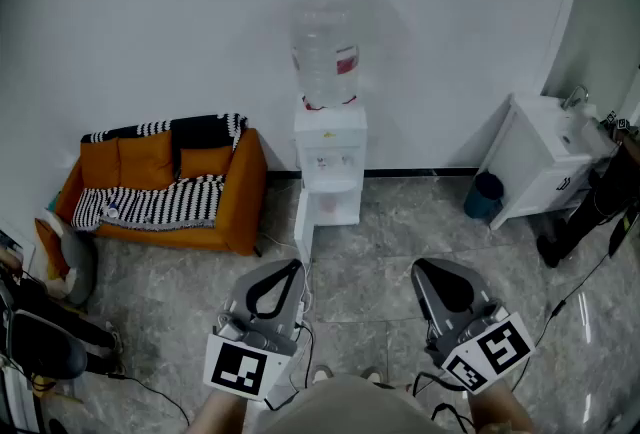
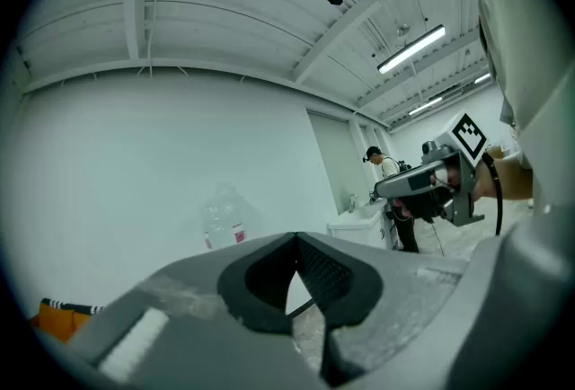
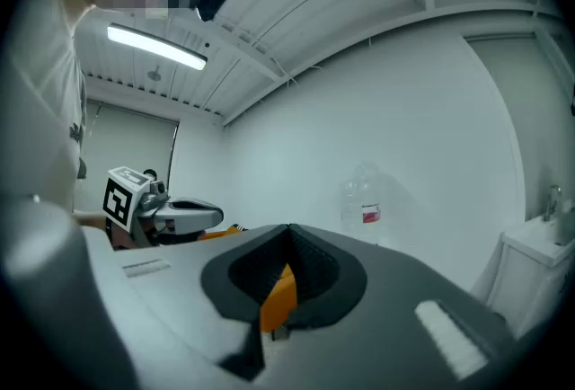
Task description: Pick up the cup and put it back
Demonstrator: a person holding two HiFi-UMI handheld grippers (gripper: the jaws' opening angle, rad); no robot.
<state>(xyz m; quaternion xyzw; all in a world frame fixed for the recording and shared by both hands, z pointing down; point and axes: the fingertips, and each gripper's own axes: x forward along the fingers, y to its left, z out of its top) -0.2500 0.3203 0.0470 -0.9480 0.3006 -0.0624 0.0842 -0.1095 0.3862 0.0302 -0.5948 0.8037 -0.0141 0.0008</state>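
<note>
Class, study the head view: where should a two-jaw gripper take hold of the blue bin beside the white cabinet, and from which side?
Probably the top rim of the blue bin, coming from above on its open-floor side: it stands upright, and the white cabinet crowds its other side.

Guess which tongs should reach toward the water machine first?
Probably left. Both are shut and empty, but the left tongs line up closer with the water dispenser in the head view, while the right tongs sit further off to its side.
</note>
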